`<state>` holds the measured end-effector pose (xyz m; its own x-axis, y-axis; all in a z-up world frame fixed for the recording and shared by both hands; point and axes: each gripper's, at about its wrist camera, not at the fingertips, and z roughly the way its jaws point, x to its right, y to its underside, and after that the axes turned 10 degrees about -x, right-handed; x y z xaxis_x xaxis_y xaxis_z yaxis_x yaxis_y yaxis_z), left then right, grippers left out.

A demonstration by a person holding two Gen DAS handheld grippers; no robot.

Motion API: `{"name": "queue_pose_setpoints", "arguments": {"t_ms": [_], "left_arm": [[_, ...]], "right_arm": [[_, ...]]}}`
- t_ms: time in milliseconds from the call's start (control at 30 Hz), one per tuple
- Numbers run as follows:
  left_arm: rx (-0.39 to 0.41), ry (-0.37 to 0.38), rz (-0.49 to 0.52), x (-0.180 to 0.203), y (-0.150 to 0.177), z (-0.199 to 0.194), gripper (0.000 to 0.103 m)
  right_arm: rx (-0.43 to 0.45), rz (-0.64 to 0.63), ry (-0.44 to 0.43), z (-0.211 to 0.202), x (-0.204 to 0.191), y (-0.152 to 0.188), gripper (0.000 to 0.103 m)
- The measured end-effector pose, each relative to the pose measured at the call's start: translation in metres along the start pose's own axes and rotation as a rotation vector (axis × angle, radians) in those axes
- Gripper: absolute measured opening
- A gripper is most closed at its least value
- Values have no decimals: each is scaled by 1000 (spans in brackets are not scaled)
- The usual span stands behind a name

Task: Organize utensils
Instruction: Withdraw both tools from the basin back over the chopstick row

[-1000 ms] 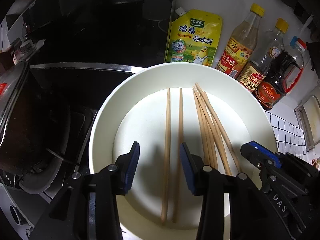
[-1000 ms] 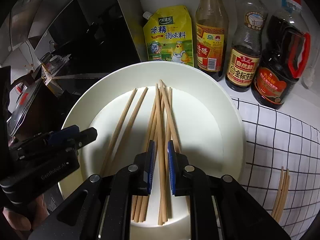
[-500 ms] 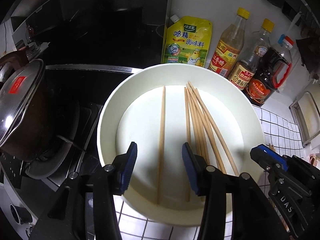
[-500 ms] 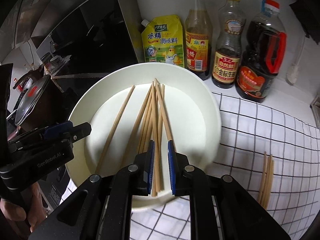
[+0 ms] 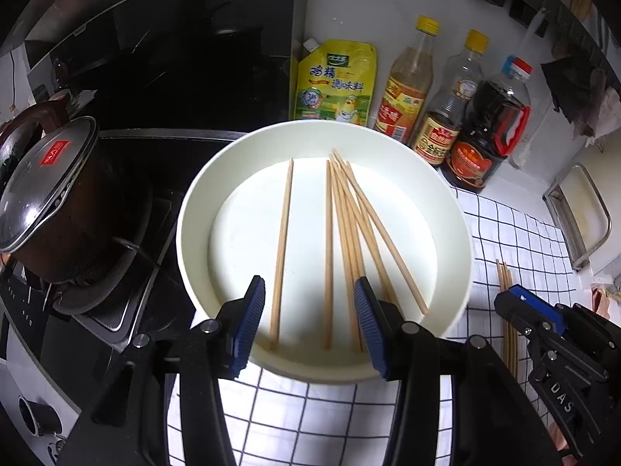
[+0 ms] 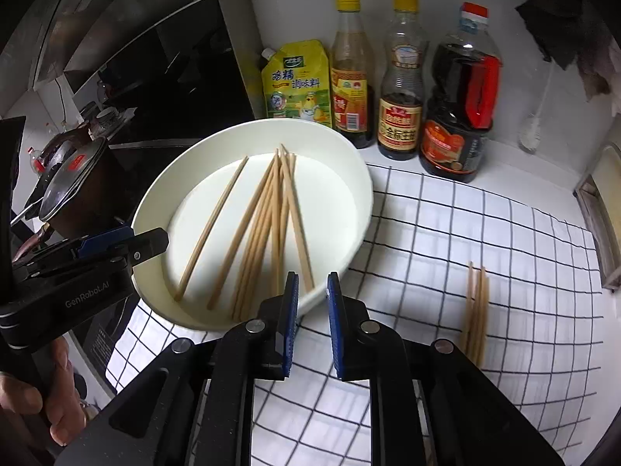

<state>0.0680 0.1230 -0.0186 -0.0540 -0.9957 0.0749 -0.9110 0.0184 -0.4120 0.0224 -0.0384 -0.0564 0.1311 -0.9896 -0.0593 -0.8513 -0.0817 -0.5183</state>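
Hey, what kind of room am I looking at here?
Most likely a home kitchen counter: a lidded pot on a stove, sauce bottles against the wall, and chopsticks in a white basin.

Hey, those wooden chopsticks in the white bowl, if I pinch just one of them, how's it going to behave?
The chopsticks look thin, straight and rigid, so one should lift stiffly and feel light. Being slim, it may pivot or slip in the gripper if pinched near an end. Most lie fanned and overlapping in the white bowl, so neighbours will probably shift; the lone one looks easier.
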Motion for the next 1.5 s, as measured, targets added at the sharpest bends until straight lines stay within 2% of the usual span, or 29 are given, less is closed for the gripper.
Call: {"name": "queue_pose_setpoints", "arguments": {"t_ms": [133, 333, 600, 767, 1233, 1500], "left_arm": [[-5, 6, 5, 9, 8, -2, 49], [-15, 19, 18, 24, 18, -3, 51], [-47, 46, 64, 60, 32, 5, 51], [-56, 66, 103, 86, 39, 9, 55], [-117, 95, 190, 146, 57, 33, 56], [-130, 89, 205, 164, 66, 45, 62]], "right_arm": [[7, 3, -3, -8, 9, 10, 20], [9, 15, -5, -16, 24, 26, 21], [7, 66, 18, -22, 59, 48, 23], [-3, 105, 41, -22, 83, 64, 25], [-62, 197, 88, -6, 147, 106, 34], [-85, 212, 95, 16, 165, 120, 36]]}}
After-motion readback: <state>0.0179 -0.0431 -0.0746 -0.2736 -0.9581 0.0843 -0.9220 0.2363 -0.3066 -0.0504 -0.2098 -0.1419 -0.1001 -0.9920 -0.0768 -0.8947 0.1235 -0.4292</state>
